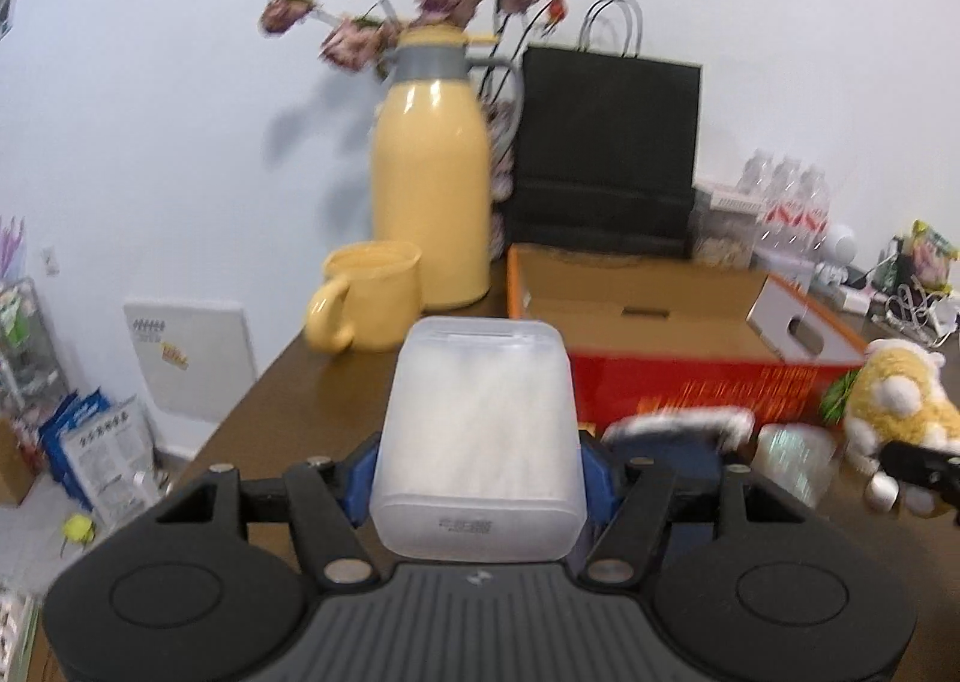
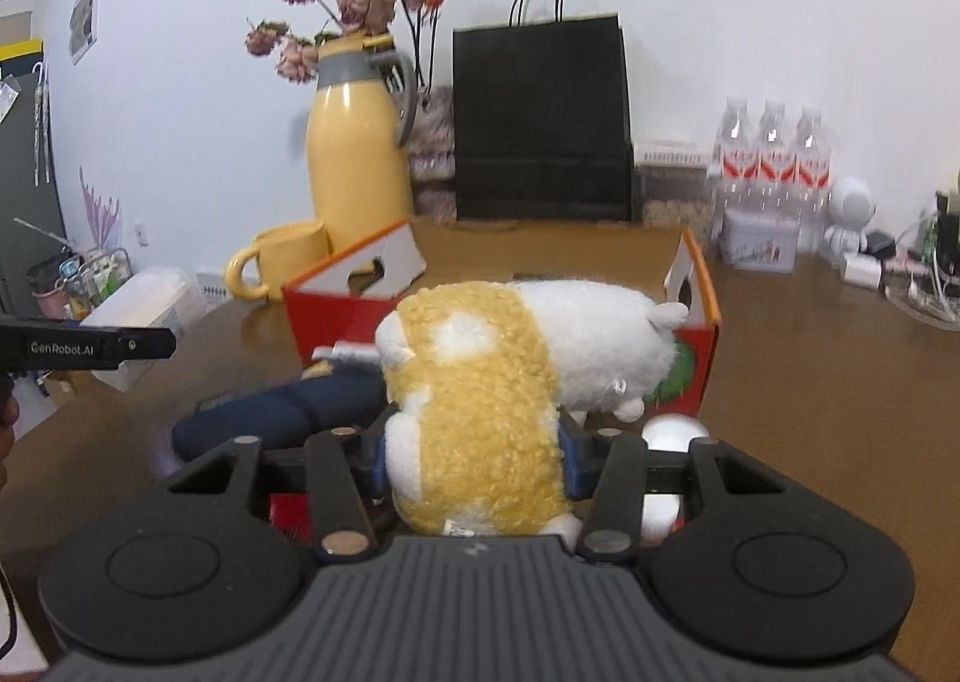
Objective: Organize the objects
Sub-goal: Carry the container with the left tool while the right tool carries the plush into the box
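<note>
Left wrist view: the left gripper [image 1: 478,466] is clamped on a frosted plastic box [image 1: 477,436], blue pads pressing its sides, the box lifted above the brown table [image 1: 288,382]. At 12 o'clock from the box stands a yellow jug [image 1: 429,172] with a yellow mug [image 1: 366,295] beside it; at 1 o'clock lies an open red carton [image 1: 690,382], and at 3 o'clock a plush toy [image 1: 894,400]. Right wrist view: the right gripper [image 2: 474,460] is closed on the plush toy [image 2: 480,418] — yellow and white, squeezed between the pads, just in front of the carton [image 2: 336,316]. At 9 o'clock the plastic box [image 2: 144,310] shows in the left gripper [image 2: 90,349]; a dark blue bundle [image 2: 282,412] lies on the table [image 2: 810,370].
</note>
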A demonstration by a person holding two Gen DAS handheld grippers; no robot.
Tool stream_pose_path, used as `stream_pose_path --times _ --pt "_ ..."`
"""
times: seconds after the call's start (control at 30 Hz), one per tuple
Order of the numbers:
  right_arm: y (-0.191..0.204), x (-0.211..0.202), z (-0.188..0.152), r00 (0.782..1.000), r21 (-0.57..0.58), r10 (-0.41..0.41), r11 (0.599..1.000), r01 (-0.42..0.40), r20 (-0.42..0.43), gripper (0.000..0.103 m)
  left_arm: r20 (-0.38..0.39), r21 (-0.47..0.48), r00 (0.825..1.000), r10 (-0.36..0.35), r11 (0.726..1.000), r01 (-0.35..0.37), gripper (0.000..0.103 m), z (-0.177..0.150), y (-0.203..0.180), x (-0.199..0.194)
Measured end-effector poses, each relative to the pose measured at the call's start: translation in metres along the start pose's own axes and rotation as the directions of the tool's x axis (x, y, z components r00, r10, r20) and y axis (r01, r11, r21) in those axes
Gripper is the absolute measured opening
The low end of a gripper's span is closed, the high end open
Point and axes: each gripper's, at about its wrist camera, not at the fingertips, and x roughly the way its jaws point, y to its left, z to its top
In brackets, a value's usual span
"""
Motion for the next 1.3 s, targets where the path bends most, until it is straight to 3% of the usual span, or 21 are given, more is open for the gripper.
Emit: stream_pose_path --times 0.3,0.6,0.87,1.1,1.3 --pt "-0.006 0.03 0.043 0.995 0.008 -0.031 1.0 0.03 0.097 0.049 0.083 0.033 0.996 -0.041 0.999 0.038 0.063 0.056 -0.041 0.033" --pt "-0.019 0.075 0.078 0.987 0.034 -0.072 0.997 0.068 0.141 0.049 0.054 0.025 0.997 -0.047 0.999 0.046 0.063 0.084 -0.07 0.088" --pt "-0.032 0.131 0.085 0.992 0.05 -0.103 0.994 0.099 0.075 0.049 0.022 0.03 1.0 -0.017 0.999 0.016 0.063 0.101 -0.083 0.14" --pt "-0.042 0.159 0.075 0.995 0.056 -0.099 0.994 0.099 -0.002 0.05 -0.035 0.03 0.999 -0.016 0.999 0.017 0.063 0.093 -0.084 0.179" --pt "-0.044 0.171 0.069 0.993 0.047 -0.1 0.994 0.104 -0.068 0.052 -0.062 0.039 0.998 -0.008 0.999 0.01 0.064 0.089 -0.084 0.186"
